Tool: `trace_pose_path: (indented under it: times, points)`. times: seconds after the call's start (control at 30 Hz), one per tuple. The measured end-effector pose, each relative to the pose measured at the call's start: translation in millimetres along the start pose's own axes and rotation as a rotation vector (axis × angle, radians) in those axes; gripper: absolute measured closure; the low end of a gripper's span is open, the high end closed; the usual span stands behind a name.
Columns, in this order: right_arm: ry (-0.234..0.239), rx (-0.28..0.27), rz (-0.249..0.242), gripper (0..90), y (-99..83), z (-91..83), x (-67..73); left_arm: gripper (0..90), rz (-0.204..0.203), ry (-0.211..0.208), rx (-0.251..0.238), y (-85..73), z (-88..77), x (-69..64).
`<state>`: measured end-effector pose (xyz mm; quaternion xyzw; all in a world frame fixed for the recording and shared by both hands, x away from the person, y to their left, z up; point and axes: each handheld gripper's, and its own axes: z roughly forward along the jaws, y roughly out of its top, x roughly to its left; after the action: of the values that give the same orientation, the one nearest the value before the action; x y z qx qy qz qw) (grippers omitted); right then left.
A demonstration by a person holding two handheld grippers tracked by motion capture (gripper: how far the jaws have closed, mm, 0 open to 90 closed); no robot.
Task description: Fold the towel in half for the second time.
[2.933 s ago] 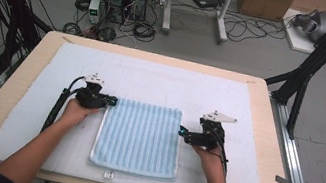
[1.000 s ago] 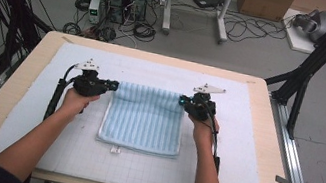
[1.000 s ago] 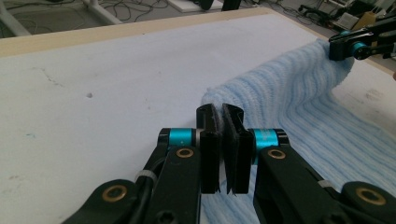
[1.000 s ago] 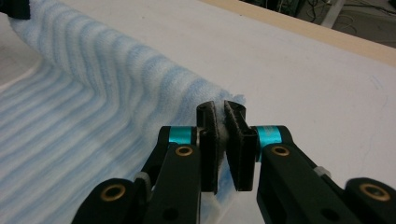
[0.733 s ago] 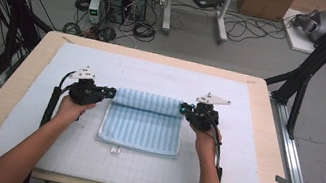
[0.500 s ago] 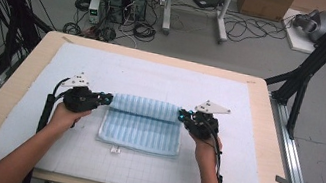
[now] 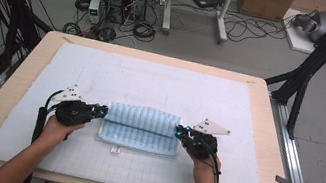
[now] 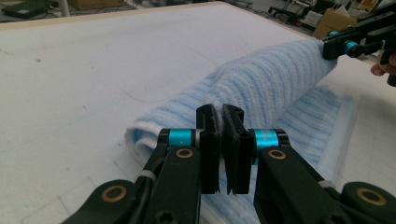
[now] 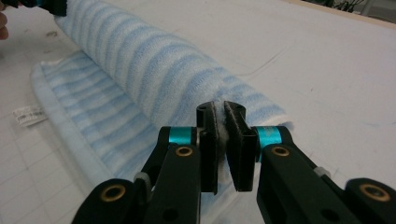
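Blue-striped towel point(image 7: 142, 127) is lying mid-bench on the white mat point(image 7: 152, 84), its far edge folding over; left claw point(image 7: 103, 110) and right claw point(image 7: 179, 132) are each pinching a corner of that edge, jaws nearly closed.

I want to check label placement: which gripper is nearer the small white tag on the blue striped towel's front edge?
Left, narrowly. The left gripper pinches the towel's left end, up-left of the tag; the right gripper pinches the right end, farther off.
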<state>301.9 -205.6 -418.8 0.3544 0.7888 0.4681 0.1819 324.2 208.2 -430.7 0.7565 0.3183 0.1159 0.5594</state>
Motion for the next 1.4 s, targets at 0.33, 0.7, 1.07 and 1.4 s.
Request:
trace_pose_path:
  times: [0.33,0.7,1.07,1.4]
  points:
    - [0.006,0.009,-0.010,84.1,-14.0,-13.2,14.2,85.1,-0.006,-0.021,0.022,-16.0,-9.5,-14.8]
    - [-0.003,0.033,-0.022,84.0,-21.8,-21.2,28.0,85.2,0.007,-0.006,0.036,-24.5,-22.7,-25.3]
    - [-0.112,-0.048,0.030,54.3,-7.2,-33.0,24.2,62.1,-0.034,0.010,-0.050,2.9,-28.4,-20.3]
    - [-0.049,0.049,0.026,54.4,-2.2,11.9,30.8,62.7,-0.034,0.027,0.146,-13.4,13.9,-23.9]
